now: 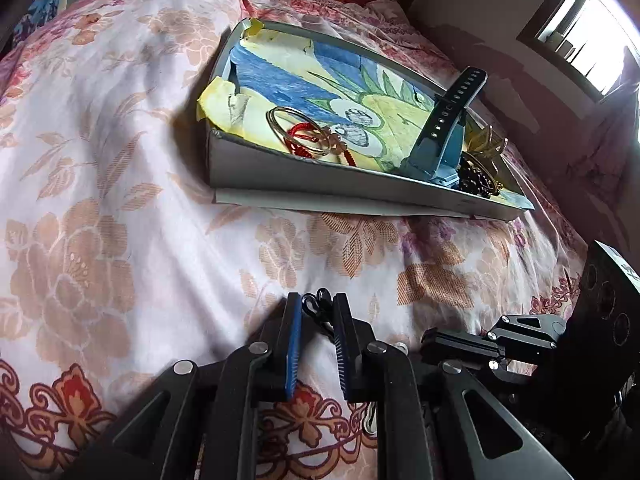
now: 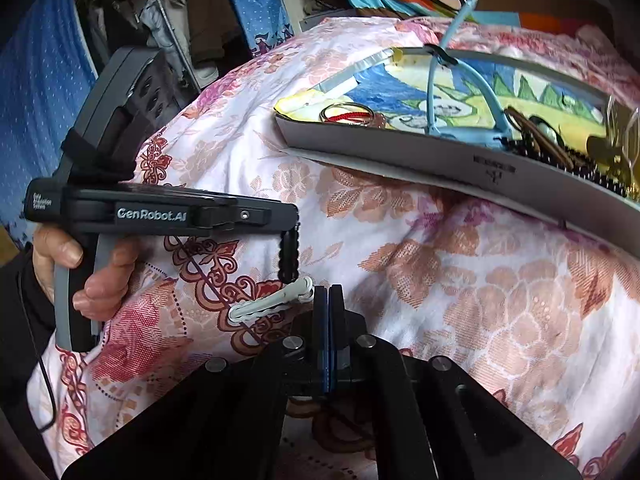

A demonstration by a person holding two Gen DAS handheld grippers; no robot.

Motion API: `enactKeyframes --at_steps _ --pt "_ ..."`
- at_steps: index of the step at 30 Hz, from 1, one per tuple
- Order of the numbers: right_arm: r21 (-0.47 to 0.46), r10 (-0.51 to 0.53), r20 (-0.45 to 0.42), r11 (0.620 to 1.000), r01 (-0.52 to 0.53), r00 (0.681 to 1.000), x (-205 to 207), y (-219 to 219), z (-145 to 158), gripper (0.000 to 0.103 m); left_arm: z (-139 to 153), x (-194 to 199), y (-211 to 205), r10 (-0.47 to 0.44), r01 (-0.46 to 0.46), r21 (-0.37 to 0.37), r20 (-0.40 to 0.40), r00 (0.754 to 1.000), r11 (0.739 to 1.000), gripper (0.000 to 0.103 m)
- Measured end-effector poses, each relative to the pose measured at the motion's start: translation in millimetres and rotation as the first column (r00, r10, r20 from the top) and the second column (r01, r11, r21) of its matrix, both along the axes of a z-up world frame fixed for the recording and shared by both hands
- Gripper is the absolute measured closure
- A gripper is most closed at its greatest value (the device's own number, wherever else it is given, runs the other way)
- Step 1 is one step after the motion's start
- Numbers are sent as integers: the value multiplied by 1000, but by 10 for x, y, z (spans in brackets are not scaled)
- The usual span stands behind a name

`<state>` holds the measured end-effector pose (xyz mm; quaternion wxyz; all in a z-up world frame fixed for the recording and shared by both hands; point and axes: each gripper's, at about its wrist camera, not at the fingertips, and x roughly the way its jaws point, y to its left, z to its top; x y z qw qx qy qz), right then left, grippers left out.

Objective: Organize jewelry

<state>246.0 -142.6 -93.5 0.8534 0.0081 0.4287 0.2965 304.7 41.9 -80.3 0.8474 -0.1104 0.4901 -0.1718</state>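
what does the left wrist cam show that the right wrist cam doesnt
Only the left wrist view shows the window and the black clip between the left gripper fingers, seen from behind.

Only the right wrist view shows the hand on the left gripper's handle, the white clip on the bedspread, the clothes rack, and the right gripper shut.

Both show the tray, the blue watch and the red cord bracelet.

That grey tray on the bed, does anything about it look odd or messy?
Yes. The tray sits tilted on the bedspread. Its drawing liner is torn and curled over the near-left corner, and the watch with dark beads crowds one end.
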Motion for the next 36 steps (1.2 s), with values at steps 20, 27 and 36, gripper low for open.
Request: enactKeyframes --at_steps 20,27,36 --pt "-100 10 -69 995 -17 998 202 494 -76 83 61 -121 90 48 -44 71 -45 998 996 88" --pt "-89 -6 -38 996 2 999 36 426 -4 88 84 -169 53 26 -23 48 -68 997 999 89" --pt "0 -106 -22 994 106 994 65 111 173 89 328 -248 104 30 -30 -20 -9 1000 999 102"
